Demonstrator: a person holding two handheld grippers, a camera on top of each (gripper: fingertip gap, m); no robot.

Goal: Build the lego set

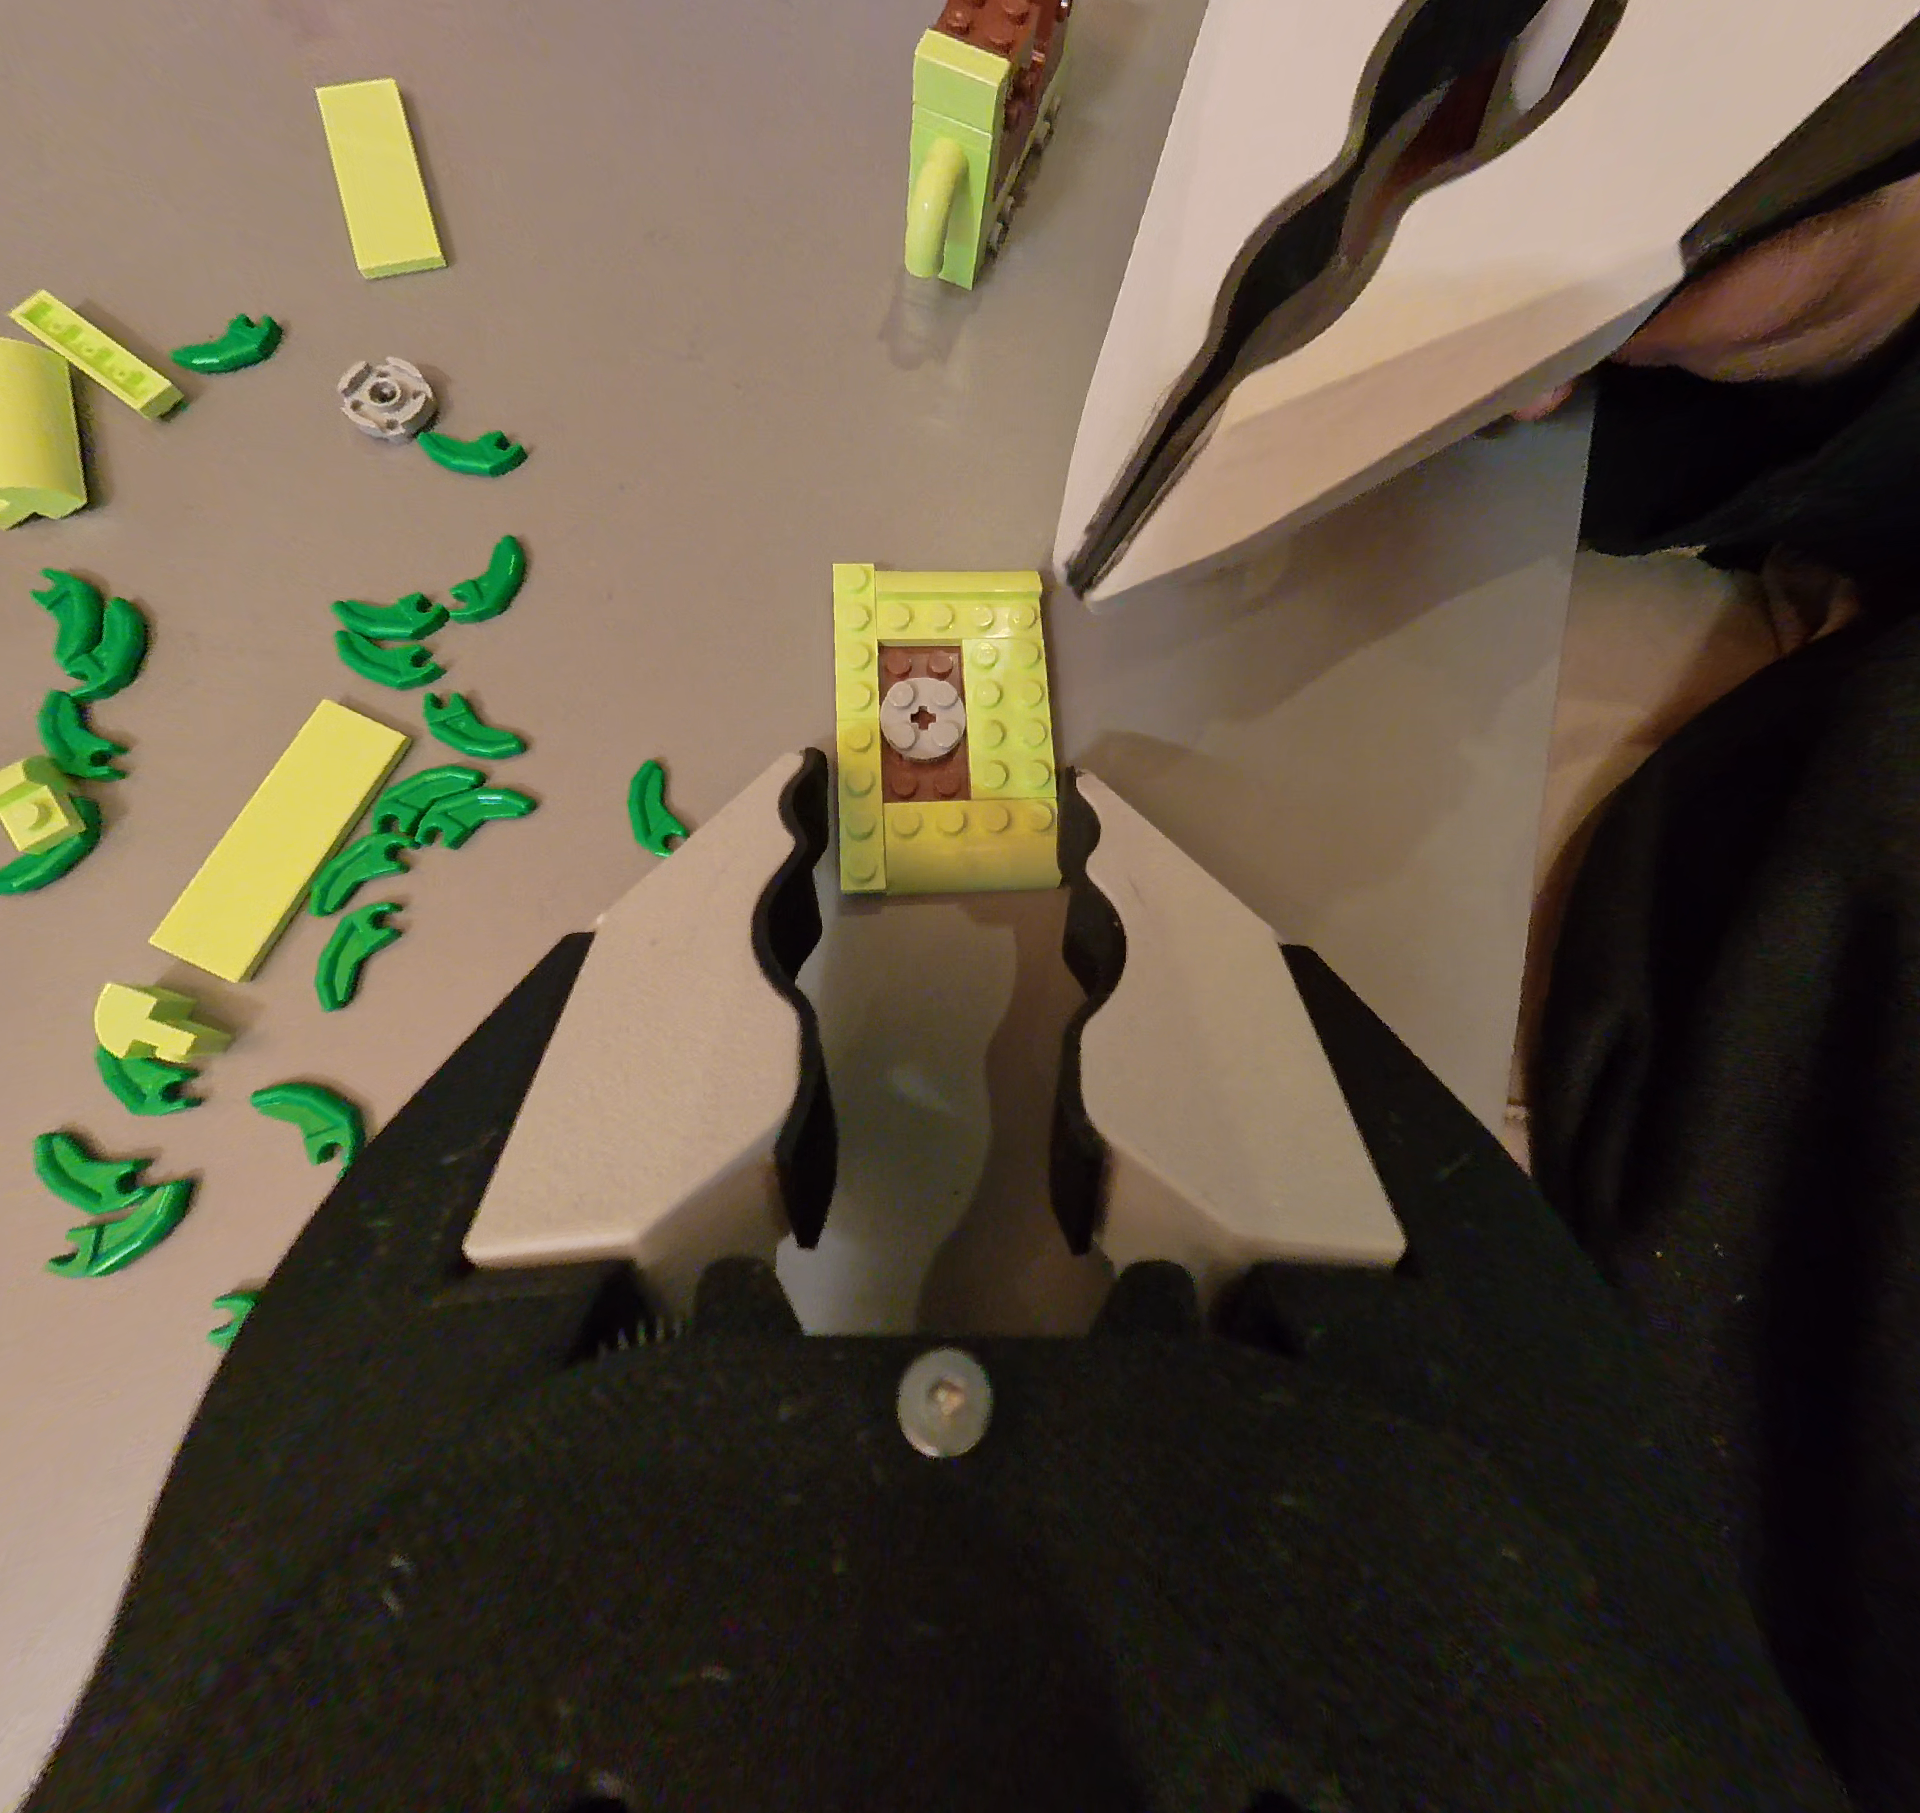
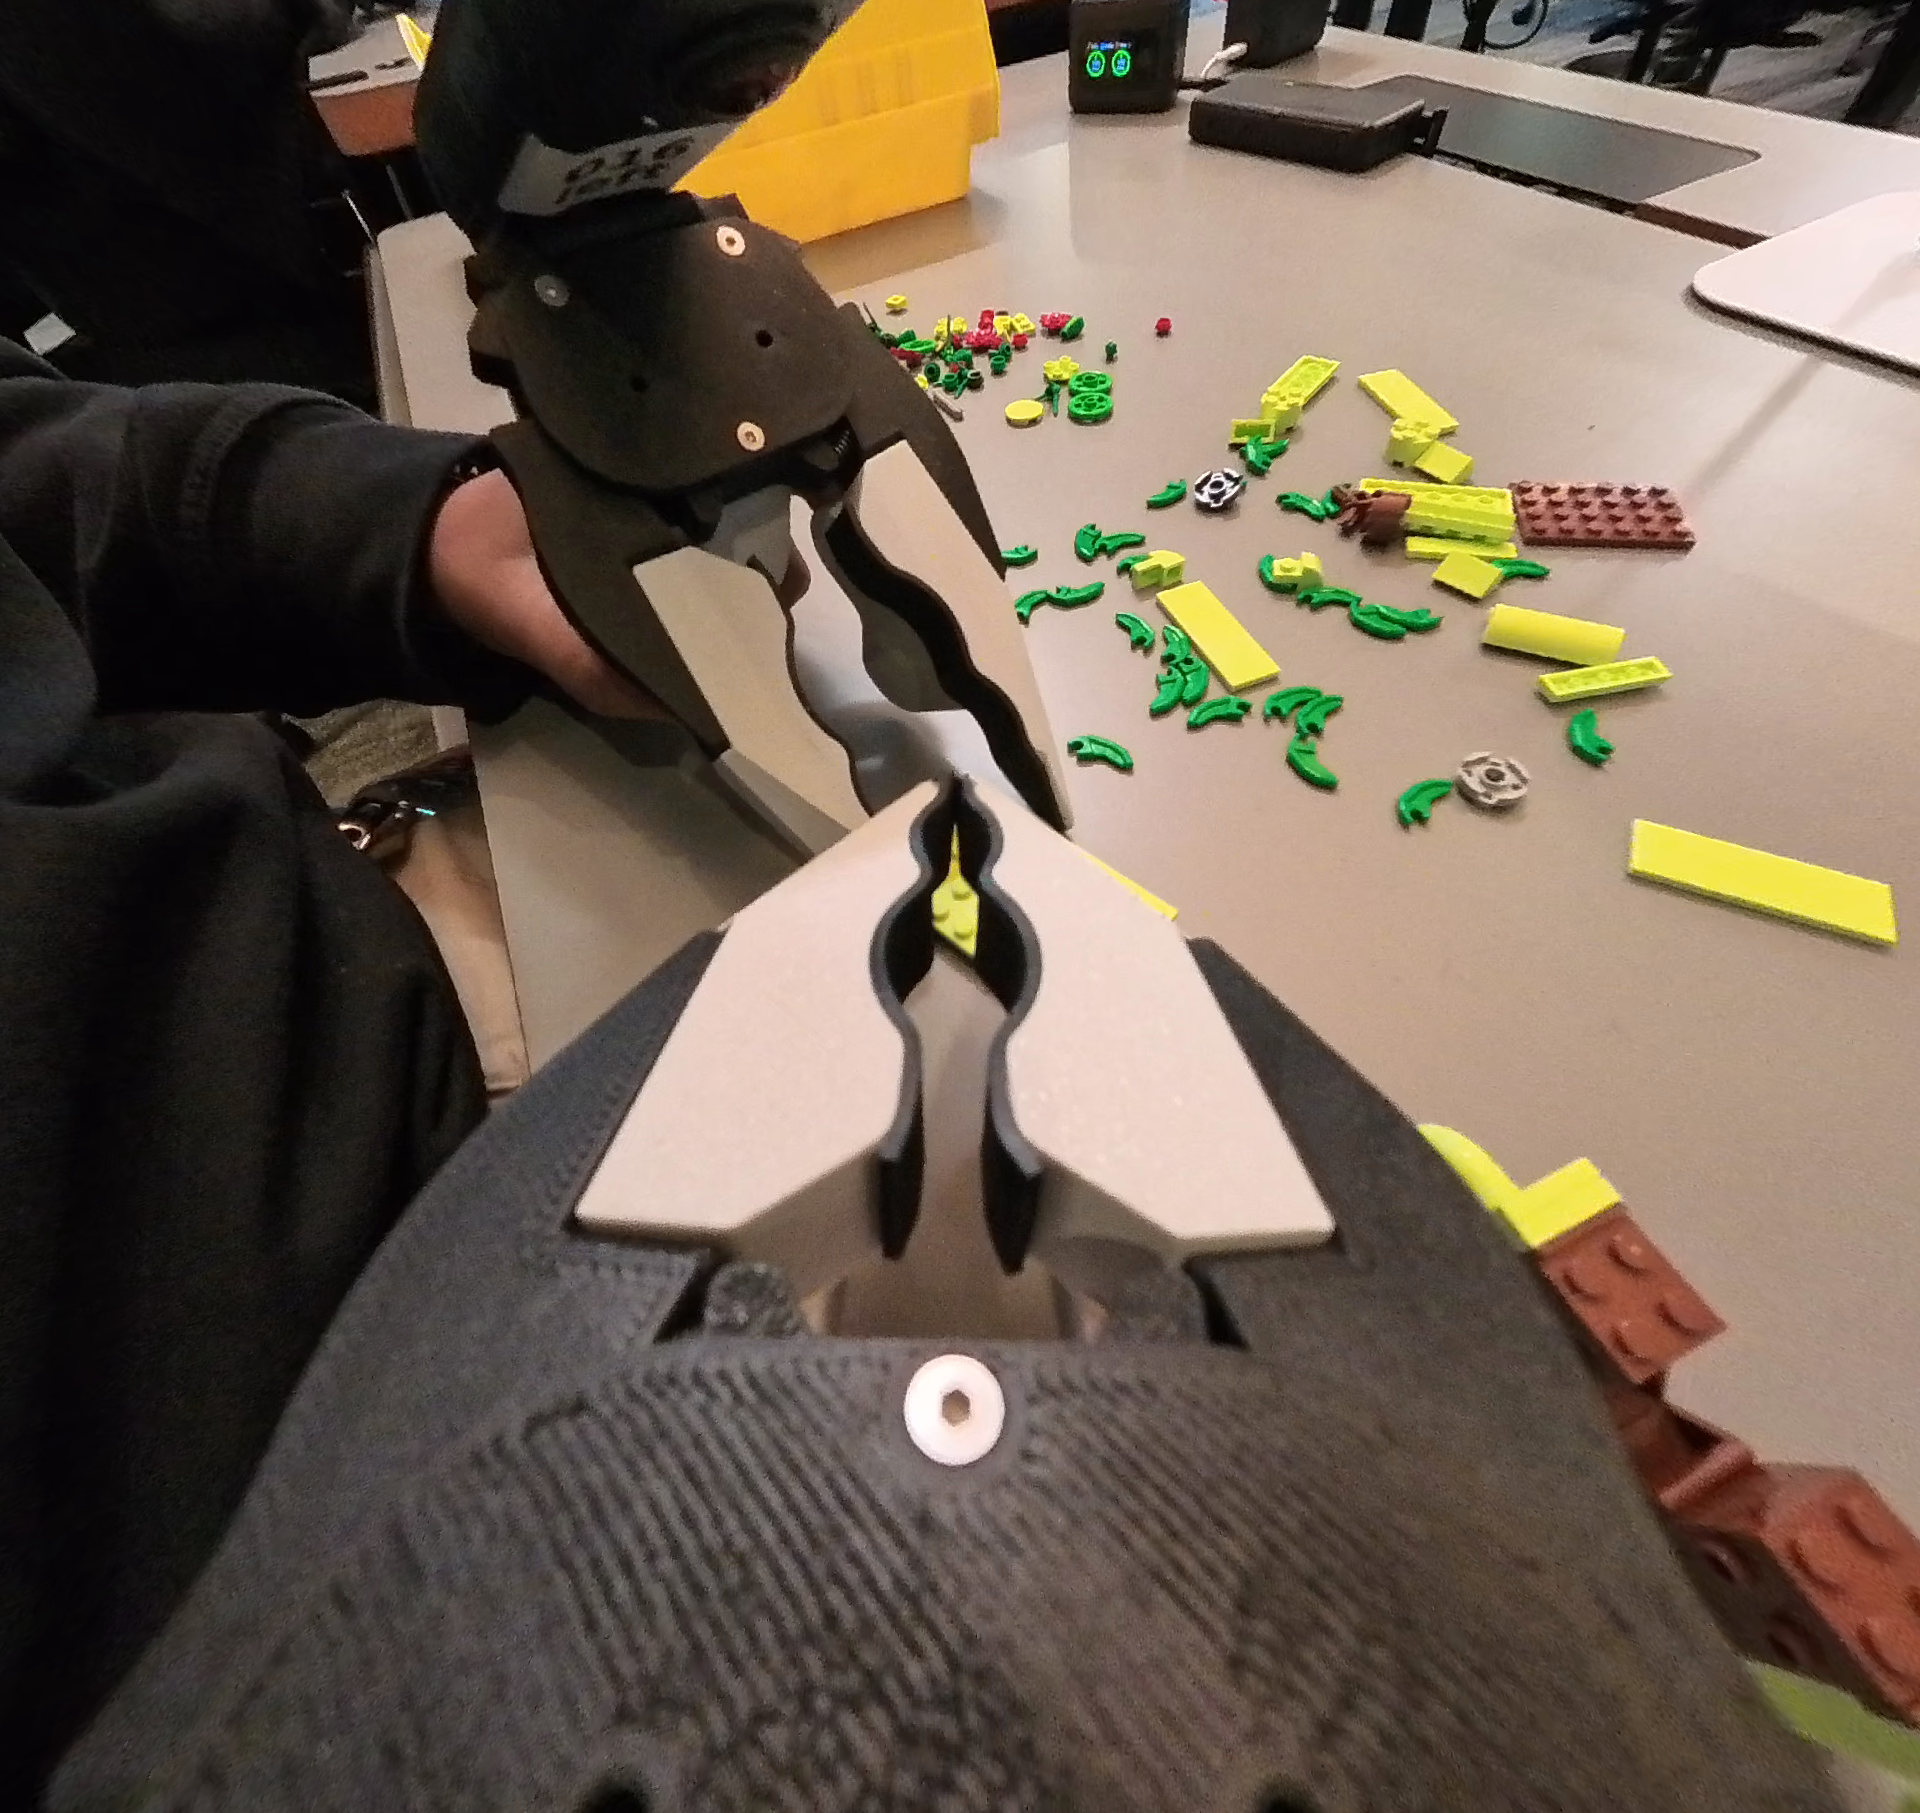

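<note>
A flat lime-green plate assembly [image 1: 1018,714] with a brown centre and a grey round plate [image 1: 923,719] lies on the grey table [image 1: 675,257] near its edge. My left gripper [image 1: 943,776] is open, its fingertips on either side of the assembly's near end, close to its edges. My right gripper [image 2: 956,789] is shut and empty. In the left wrist view its tip [image 1: 1081,574] sits just beside the assembly's far right corner. In the right wrist view, a bit of the lime assembly [image 2: 954,906] shows through its jaws, and the left gripper's fingers [image 2: 935,620] reach down beyond it.
A standing brown and lime build [image 1: 997,80] is farther back; it also shows in the right wrist view [image 2: 1662,1337]. Green leaf pieces [image 1: 436,807], lime tiles [image 1: 379,176], a loose grey round piece [image 1: 387,397] and a brown plate [image 2: 1605,514] lie scattered. A yellow bin [image 2: 883,101] stands behind.
</note>
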